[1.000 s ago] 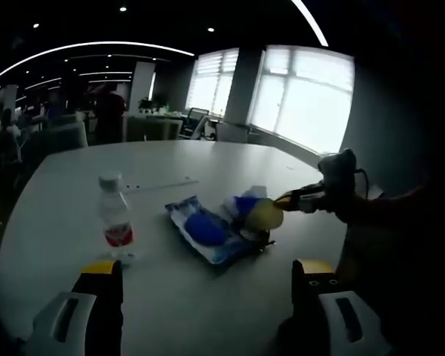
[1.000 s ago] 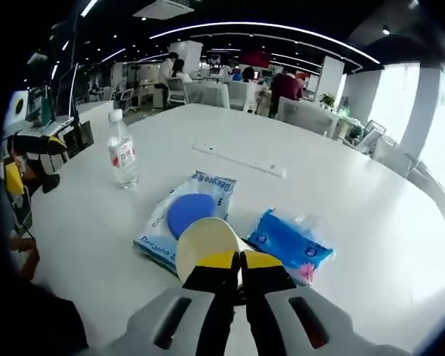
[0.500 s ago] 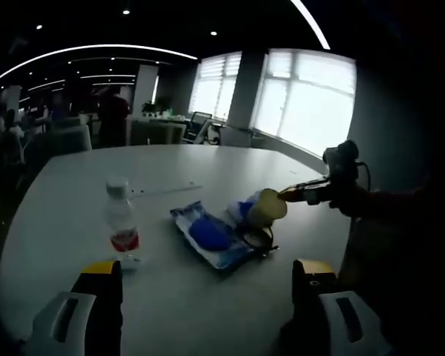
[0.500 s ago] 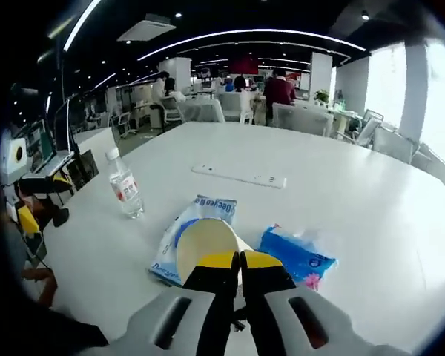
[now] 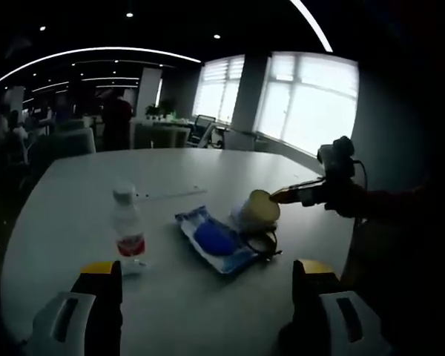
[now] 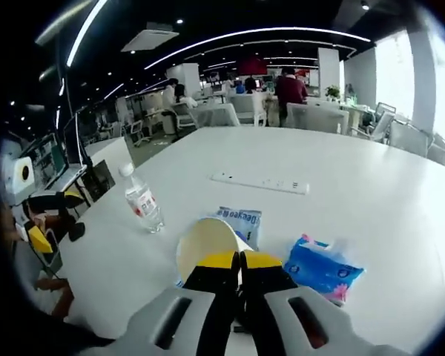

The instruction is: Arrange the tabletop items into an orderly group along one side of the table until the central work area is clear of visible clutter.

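Right gripper view: right hand-held gripper (image 6: 241, 259) pinches paper cup (image 6: 205, 246) rim.

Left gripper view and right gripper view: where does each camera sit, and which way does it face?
Left gripper view: rides the open left hand-held gripper, low over the table, facing the windows; the other gripper comes in from the right.
Right gripper view: rides the right hand-held gripper, shut on a paper cup, facing the office.
Shared: cup, water bottle, blue packet.
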Action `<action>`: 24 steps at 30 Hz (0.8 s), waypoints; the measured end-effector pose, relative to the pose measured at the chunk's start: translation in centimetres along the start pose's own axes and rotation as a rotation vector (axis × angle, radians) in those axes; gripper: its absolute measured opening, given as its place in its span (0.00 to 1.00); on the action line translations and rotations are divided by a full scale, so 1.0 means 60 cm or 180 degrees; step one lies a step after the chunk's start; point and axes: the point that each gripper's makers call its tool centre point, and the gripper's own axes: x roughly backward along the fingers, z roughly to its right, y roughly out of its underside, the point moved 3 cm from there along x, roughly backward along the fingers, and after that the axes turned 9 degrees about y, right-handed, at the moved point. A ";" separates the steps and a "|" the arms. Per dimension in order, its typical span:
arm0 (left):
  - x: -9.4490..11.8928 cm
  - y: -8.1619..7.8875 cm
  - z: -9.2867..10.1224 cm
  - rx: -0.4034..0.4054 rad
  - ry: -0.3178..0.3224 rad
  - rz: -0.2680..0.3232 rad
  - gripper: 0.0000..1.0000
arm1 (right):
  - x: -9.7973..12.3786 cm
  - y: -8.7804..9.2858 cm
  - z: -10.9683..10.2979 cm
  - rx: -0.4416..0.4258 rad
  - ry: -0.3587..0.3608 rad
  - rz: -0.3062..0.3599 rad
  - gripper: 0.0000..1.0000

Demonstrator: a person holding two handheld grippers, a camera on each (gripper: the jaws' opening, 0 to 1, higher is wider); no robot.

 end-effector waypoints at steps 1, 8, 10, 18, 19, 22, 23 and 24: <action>-0.001 0.000 -0.001 0.0005 0.0005 0.0005 0.94 | -0.003 -0.001 -0.006 -0.0021 -0.0033 -0.0012 0.00; -0.003 -0.001 -0.006 0.0006 0.0006 0.0017 0.94 | -0.023 -0.009 -0.036 -0.0120 -0.0176 -0.0037 0.00; -0.004 -0.002 -0.007 0.0006 0.0005 0.0022 0.94 | -0.029 -0.010 -0.043 -0.0178 -0.0221 -0.0054 0.00; -0.008 -0.003 -0.008 -0.0020 0.0016 -0.0004 0.94 | -0.057 -0.015 -0.068 -0.0599 -0.0403 -0.0149 0.00; -0.008 -0.004 -0.009 -0.0025 0.0018 -0.0004 0.94 | -0.059 -0.016 -0.069 -0.0580 -0.0400 -0.0147 0.00; -0.008 -0.006 -0.011 -0.0036 0.0021 0.0000 0.94 | -0.065 -0.017 -0.081 -0.0689 -0.0466 -0.0175 0.00; -0.008 -0.007 -0.011 -0.0037 0.0021 0.0003 0.94 | -0.068 -0.018 -0.084 -0.0754 -0.0484 -0.0189 0.00; -0.007 -0.008 -0.012 -0.0036 0.0022 0.0007 0.94 | -0.068 -0.018 -0.088 -0.0766 -0.0491 -0.0200 0.00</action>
